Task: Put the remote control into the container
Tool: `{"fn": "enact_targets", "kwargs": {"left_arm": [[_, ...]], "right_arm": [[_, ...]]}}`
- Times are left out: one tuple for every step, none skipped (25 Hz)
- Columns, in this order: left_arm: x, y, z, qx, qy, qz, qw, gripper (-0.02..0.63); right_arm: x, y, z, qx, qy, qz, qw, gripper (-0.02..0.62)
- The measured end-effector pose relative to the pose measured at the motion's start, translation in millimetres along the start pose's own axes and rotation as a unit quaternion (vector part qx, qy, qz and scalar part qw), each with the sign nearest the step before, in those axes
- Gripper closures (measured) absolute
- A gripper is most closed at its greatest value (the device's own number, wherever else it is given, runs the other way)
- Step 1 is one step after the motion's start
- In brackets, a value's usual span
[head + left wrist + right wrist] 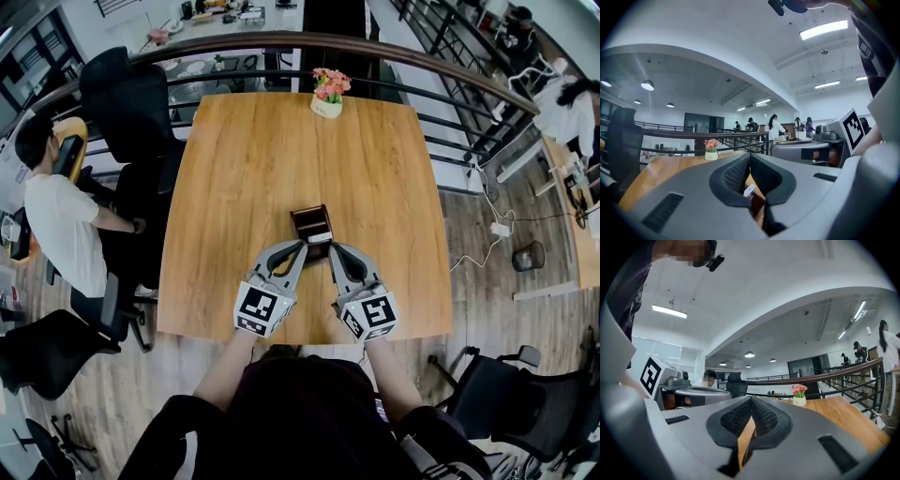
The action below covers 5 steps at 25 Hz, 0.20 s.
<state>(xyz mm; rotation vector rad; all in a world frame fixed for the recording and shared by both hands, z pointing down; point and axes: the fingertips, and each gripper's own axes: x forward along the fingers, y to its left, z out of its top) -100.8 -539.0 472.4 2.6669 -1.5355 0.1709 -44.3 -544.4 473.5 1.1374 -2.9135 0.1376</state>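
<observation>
Both claws are low over the near half of the worktop point(244, 169), tips angled in toward each other. The left claw point(302, 246) is closed, jaw tips meeting with nothing pinched, as its own view confirms point(750, 157). The right claw point(332, 249) is closed and empty too point(751, 399).

The dark container point(310, 221) sits straight ahead of both tips, just beyond them and roughly centred between them. Its long side runs away from the person.

No remote lies loose on the wood. A small white tip point(319, 237) shows at the container's near rim, also seen through the left claw's gap point(749, 190). It is probably the remote's end resting in or against the container, but it is too small to be sure.

The white tip lies between the two claws, nearly touching range for either, slightly nearer the right. The flower pot point(327, 92) is well apart at the far edge.
</observation>
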Motion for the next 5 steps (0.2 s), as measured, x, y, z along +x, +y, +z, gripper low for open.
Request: {"fn": "enact_targets", "kwargs": {"left_arm": [[-0.6, -0.4, 0.8, 0.001, 0.000, 0.000, 1.0000, 0.592], [-1.3, -0.8, 1.3, 0.001, 0.000, -0.001, 1.0000, 0.592], [-2.0, -1.4, 1.8, 0.001, 0.000, -0.001, 1.0000, 0.592], [-2.6, -2.1, 2.1, 0.002, -0.001, -0.001, 1.0000, 0.592], [-3.1, -2.7, 2.4, 0.003, -0.002, -0.002, 1.0000, 0.592]], "right_arm": [[-0.9, 0.3, 0.2, 0.000, 0.000, -0.001, 1.000, 0.578], [-1.8, 0.7, 0.3, 0.001, -0.001, -0.001, 1.000, 0.578], [-2.5, 1.1, 0.5, 0.001, -0.001, -0.001, 1.000, 0.578], [-3.2, 1.6, 0.6, 0.001, -0.002, -0.001, 1.000, 0.578], [-3.9, 2.0, 0.8, 0.001, -0.003, -0.001, 1.000, 0.578]]}}
